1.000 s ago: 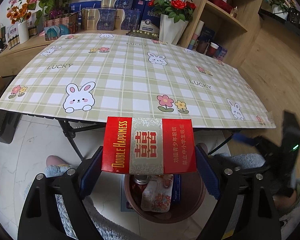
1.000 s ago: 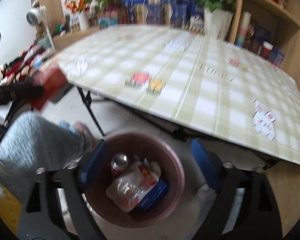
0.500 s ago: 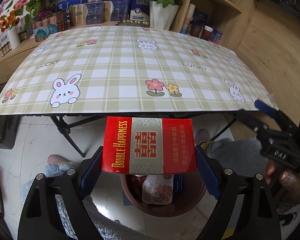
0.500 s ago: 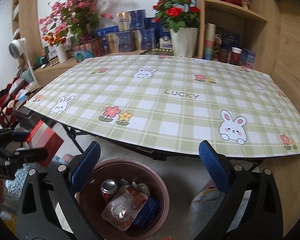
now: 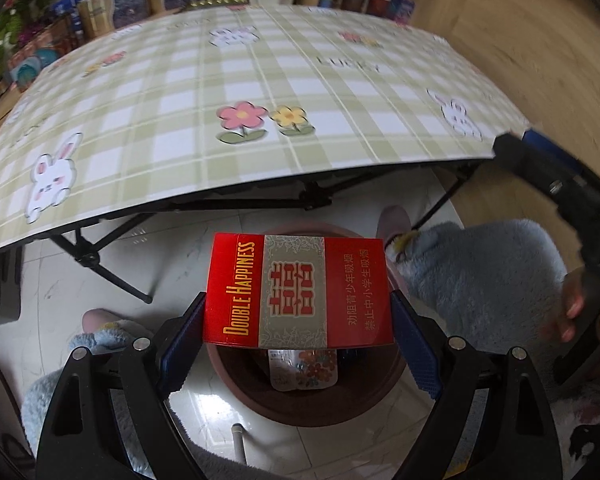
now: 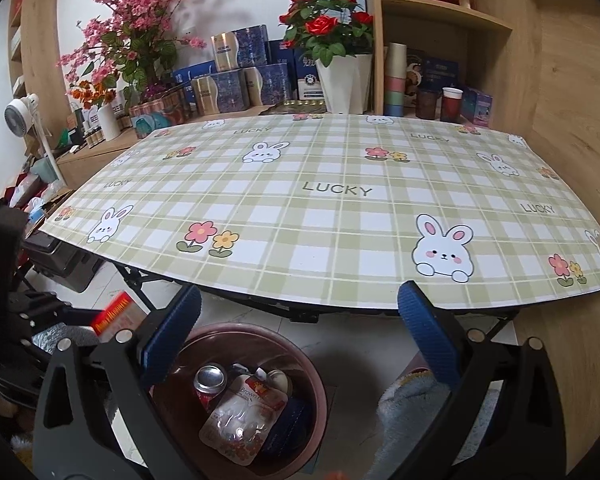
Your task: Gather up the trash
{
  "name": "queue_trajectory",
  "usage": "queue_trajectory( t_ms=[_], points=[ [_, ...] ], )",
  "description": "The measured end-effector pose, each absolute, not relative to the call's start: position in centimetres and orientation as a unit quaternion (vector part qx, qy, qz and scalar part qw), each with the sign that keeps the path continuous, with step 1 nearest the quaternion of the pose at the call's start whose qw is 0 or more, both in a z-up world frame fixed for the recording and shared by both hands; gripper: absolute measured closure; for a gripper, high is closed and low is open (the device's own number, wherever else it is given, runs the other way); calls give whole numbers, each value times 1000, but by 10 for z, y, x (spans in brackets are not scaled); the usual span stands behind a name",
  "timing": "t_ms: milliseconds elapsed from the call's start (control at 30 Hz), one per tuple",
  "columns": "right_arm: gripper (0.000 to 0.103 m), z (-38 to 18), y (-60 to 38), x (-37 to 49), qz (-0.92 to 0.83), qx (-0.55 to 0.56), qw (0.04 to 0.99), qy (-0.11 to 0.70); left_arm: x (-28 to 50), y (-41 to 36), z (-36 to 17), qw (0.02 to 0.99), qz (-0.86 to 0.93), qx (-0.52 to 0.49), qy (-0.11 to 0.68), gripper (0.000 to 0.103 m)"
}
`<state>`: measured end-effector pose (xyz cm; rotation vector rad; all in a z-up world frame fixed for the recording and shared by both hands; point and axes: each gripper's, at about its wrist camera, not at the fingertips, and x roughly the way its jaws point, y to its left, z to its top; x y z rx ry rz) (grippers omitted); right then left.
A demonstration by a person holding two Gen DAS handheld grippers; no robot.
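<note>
My left gripper (image 5: 298,336) is shut on a red Double Happiness cigarette pack (image 5: 298,290) and holds it over the brown round trash bin (image 5: 260,396) on the floor. The bin (image 6: 300,364) holds a drink can (image 6: 209,378), a clear snack pouch (image 6: 242,416) and a dark blue wrapper. My right gripper (image 6: 296,340) is open and empty, above the bin's far rim, in front of the table edge. The pack also shows at the left in the right wrist view (image 6: 114,314).
The table (image 6: 320,200) has a green plaid cloth with rabbits and flowers. Its black folding legs (image 5: 100,256) stand behind the bin. Shelves with boxes, cups and flower vases (image 6: 342,80) line the back. The person's fleece-clad legs (image 5: 480,280) flank the bin.
My left gripper has tilted down and moved over the bin with the pack still in it. My right gripper has lifted and swung up toward the table, staying open.
</note>
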<state>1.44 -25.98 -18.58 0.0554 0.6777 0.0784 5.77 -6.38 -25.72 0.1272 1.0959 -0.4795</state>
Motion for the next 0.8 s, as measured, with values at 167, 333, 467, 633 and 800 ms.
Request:
queue_trajectory(
  t_ms=[167, 333, 467, 633, 800],
  points=[
    [6, -186, -264, 13, 31, 30, 942, 334, 67, -77, -276, 817, -232, 82, 521, 17],
    [6, -186, -267, 15, 26, 33, 940, 338, 75, -71, -284, 814, -221, 71, 532, 17],
    [6, -185, -267, 17, 24, 33, 940, 339, 75, -63, -275, 828, -207, 65, 517, 13],
    [6, -181, -265, 19, 26, 32, 940, 339, 76, -51, -252, 846, -198, 47, 492, 12],
    [6, -165, -261, 25, 30, 21, 939, 341, 72, -31, -198, 892, -176, 31, 414, 12]
  ],
)
